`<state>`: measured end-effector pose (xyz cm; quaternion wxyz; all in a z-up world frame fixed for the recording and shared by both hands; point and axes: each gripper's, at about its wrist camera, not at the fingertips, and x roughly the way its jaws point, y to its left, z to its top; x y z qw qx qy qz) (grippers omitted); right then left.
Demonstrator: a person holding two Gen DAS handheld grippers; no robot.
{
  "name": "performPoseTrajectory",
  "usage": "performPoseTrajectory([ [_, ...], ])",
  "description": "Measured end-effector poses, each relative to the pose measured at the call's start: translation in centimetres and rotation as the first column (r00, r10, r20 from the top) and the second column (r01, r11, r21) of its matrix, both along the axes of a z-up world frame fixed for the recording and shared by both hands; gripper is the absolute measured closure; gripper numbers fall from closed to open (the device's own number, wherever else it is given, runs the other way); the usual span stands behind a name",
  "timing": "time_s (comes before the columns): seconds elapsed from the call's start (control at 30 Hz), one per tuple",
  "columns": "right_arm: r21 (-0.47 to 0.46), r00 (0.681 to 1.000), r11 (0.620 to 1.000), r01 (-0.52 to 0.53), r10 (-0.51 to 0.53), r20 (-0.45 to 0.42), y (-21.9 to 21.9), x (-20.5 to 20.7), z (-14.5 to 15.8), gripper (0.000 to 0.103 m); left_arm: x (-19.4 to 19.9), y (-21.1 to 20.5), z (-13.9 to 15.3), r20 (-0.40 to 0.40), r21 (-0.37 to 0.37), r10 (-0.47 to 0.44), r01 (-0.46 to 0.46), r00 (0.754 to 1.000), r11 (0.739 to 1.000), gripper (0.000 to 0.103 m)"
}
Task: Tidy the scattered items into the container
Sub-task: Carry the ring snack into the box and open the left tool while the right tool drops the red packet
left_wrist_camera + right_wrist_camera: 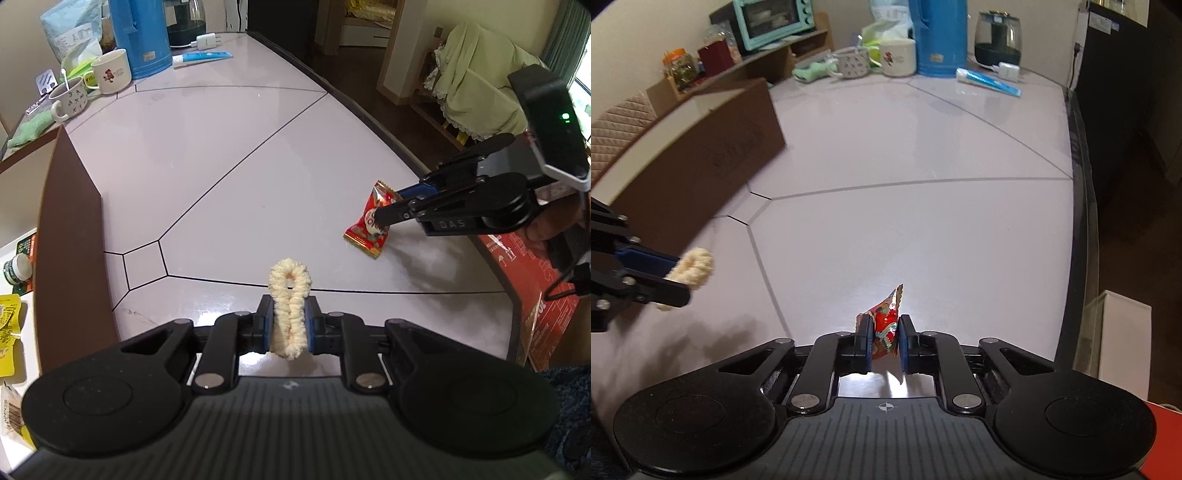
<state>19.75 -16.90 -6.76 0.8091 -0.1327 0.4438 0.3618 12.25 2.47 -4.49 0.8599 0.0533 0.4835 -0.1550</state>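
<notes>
My left gripper (289,312) is shut on a cream fuzzy hair scrunchie (290,306), held upright above the pale table (207,155). In the right wrist view that scrunchie (692,273) shows at the left edge in the left gripper (674,282). My right gripper (884,328) is shut on a red snack packet (884,328), lifted a little off the table. From the left wrist view the packet (369,221) hangs in the right gripper (388,210) near the table's right edge. The brown cardboard box (70,221) stands at the left; it is also at the upper left (713,155).
At the table's far end stand a blue jug (138,33), two mugs (110,72), a toothpaste tube (201,57), a white charger (207,40) and a glass kettle (997,37). Yellow packets (9,332) lie inside the box. A red carton (546,295) sits past the right edge.
</notes>
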Motion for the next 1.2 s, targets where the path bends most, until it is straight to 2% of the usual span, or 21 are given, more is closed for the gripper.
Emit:
performPoseTrajectory([
  [0.3,0.049,0.999,0.999,-0.019,0.017,0.044,0.6,-2.5,3.7,0.091,-2.4,1.1,2.0,0.043,-0.010,0.037,-0.037,0.998,0.999,0.089],
  [0.63,0.120,0.994,0.992,-0.050,0.038,0.100,2.2,-5.4,7.8,0.091,-5.3,3.6,5.7,0.122,-0.033,0.089,-0.086,0.989,0.996,0.089],
  [0.8,0.157,0.990,0.983,-0.094,0.076,0.115,4.3,-6.7,9.6,0.091,-6.9,6.0,7.3,0.147,-0.029,0.134,-0.131,0.980,0.991,0.089],
  [1.2,0.210,0.973,0.958,-0.197,0.165,0.161,11.9,-8.9,11.8,0.091,-9.1,14.7,10.2,0.208,0.062,0.227,-0.244,0.952,0.968,0.089],
])
